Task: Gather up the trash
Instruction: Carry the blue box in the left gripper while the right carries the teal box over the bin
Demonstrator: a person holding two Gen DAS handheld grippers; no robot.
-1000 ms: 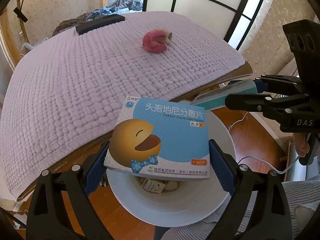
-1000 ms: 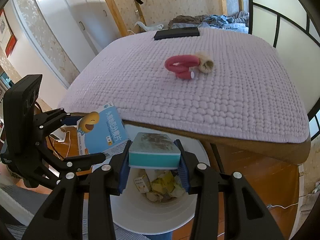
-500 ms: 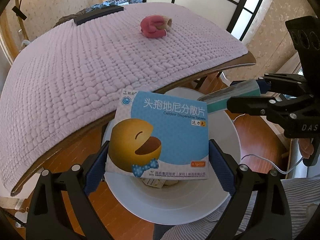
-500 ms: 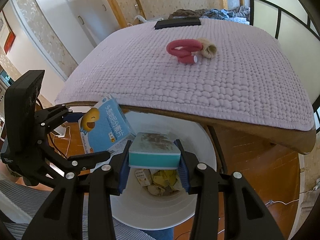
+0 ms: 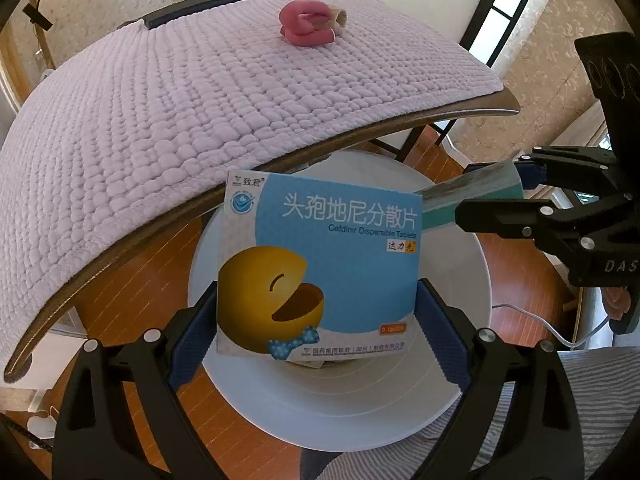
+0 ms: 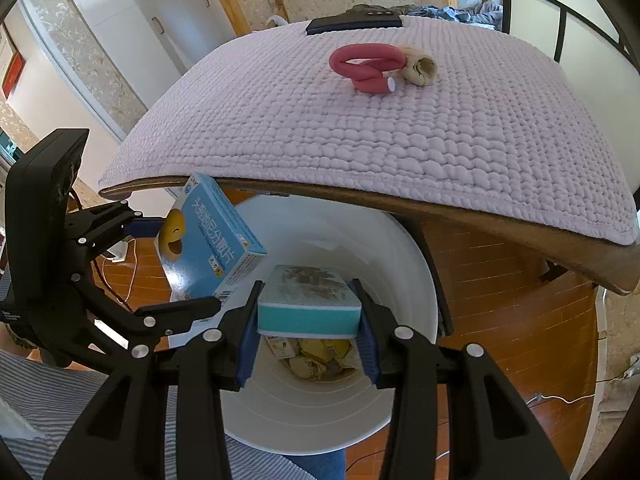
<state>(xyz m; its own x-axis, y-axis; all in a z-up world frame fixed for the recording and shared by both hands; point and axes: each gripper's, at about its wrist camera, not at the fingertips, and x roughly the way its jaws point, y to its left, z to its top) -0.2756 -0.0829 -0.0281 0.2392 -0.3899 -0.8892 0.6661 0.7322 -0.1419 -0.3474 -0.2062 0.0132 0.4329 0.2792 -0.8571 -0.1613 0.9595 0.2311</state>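
Lilac quilted cloth (image 5: 168, 112) covers the table just ahead of both grippers, its wooden edge overhanging the far side of a white bin (image 6: 404, 248) that stands on the wood floor directly beneath the two tools.

The left gripper (image 5: 318, 312) is spread wide, its pads pressed on the side edges of a blue medicine box (image 5: 320, 264) held flat over the bin's mouth. Beside it, the right gripper (image 6: 308, 308) is drawn in narrow and clamps a small teal box (image 6: 308, 300), which hangs right over the crumpled wrappers (image 6: 320, 354) already lying at the bin's bottom.

To my eye the step in hand is the drop. The teal box sits well inside the rim, so easing those jaws apart should be enough. The medicine box is broad and its far corner lies close under the table edge; I would tip it a little toward the bin's middle before letting go, so it slides in rather than catching the rim.

Farther along the cloth, beyond both tools, a pink foam curler (image 6: 366, 66) and a beige wad (image 6: 420, 68) touching it look like what remains to collect.
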